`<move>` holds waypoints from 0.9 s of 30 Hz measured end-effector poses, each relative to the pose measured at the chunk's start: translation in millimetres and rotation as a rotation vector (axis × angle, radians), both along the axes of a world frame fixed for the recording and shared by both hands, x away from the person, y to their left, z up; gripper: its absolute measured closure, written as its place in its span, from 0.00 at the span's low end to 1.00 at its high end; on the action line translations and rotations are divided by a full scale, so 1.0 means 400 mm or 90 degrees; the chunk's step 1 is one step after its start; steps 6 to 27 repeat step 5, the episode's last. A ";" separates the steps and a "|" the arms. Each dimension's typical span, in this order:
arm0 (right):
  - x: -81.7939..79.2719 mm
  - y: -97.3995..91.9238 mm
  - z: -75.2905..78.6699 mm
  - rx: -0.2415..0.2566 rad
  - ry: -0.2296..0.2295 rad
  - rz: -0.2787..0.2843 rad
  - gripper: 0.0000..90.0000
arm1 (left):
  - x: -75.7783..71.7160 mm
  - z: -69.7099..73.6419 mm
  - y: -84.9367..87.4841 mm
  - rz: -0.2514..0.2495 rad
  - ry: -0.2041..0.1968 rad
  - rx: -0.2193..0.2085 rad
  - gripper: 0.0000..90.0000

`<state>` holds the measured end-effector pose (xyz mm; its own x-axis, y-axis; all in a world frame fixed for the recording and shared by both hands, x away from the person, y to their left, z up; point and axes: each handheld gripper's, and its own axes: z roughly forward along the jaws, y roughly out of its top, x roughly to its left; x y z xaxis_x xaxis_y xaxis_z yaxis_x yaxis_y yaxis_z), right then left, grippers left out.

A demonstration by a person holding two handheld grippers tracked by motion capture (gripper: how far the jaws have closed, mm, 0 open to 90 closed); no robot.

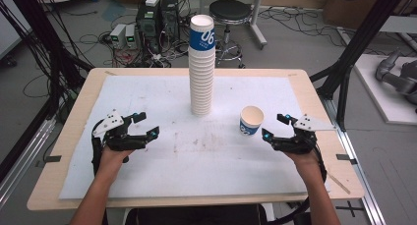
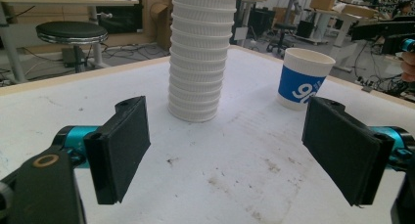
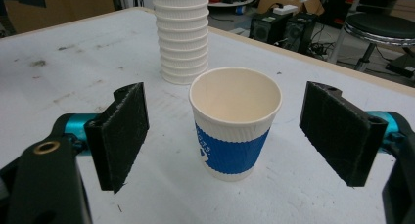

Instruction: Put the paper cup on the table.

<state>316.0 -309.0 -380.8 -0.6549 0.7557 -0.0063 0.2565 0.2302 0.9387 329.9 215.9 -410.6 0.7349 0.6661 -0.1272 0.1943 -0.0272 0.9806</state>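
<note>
A tall stack of white ribbed paper cups (image 1: 202, 68) stands upright at the middle back of the white mat (image 1: 147, 176); its top cup carries a blue band. The stack (image 2: 198, 57) rises ahead of my left gripper (image 2: 230, 150), which is open and holds nothing. A single blue-and-white cup (image 1: 251, 120) stands upright and empty to the stack's right. That cup (image 3: 235, 121) sits just ahead of my right gripper (image 3: 230, 136), whose jaws stand open on either side of it without touching. In the high view, my left gripper (image 1: 146, 125) hovers at the mat's left and my right gripper (image 1: 274, 126) at its right.
The mat lies on a wooden table (image 1: 64, 122). Faint brown stains (image 1: 196, 142) mark the mat's middle. Beyond the far edge stand a black stool (image 1: 230, 11), computer boxes (image 1: 157, 18) and tangled cables on the floor. Black frame posts (image 1: 361, 38) rise at the right.
</note>
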 end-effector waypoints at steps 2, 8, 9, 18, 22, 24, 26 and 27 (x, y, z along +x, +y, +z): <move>0.004 0.000 -0.005 0.001 0.001 0.002 0.21 | 0.002 -0.002 0.000 0.000 0.003 0.002 0.20; 0.008 0.001 -0.011 -0.003 0.009 0.004 0.21 | 0.004 -0.005 0.001 0.002 0.006 0.003 0.20; 0.008 0.001 -0.011 -0.003 0.009 0.004 0.21 | 0.004 -0.005 0.001 0.002 0.006 0.003 0.20; 0.008 0.001 -0.011 -0.003 0.009 0.004 0.21 | 0.004 -0.005 0.001 0.002 0.006 0.003 0.20; 0.008 0.001 -0.011 -0.003 0.009 0.004 0.21 | 0.004 -0.005 0.001 0.002 0.006 0.003 0.20; 0.008 0.001 -0.011 -0.003 0.009 0.004 0.21 | 0.004 -0.005 0.001 0.002 0.006 0.003 0.20; 0.008 0.001 -0.011 -0.003 0.009 0.004 0.21 | 0.004 -0.005 0.001 0.002 0.006 0.003 0.20; 0.008 0.001 -0.011 -0.003 0.009 0.004 0.21 | 0.004 -0.005 0.001 0.002 0.006 0.003 0.20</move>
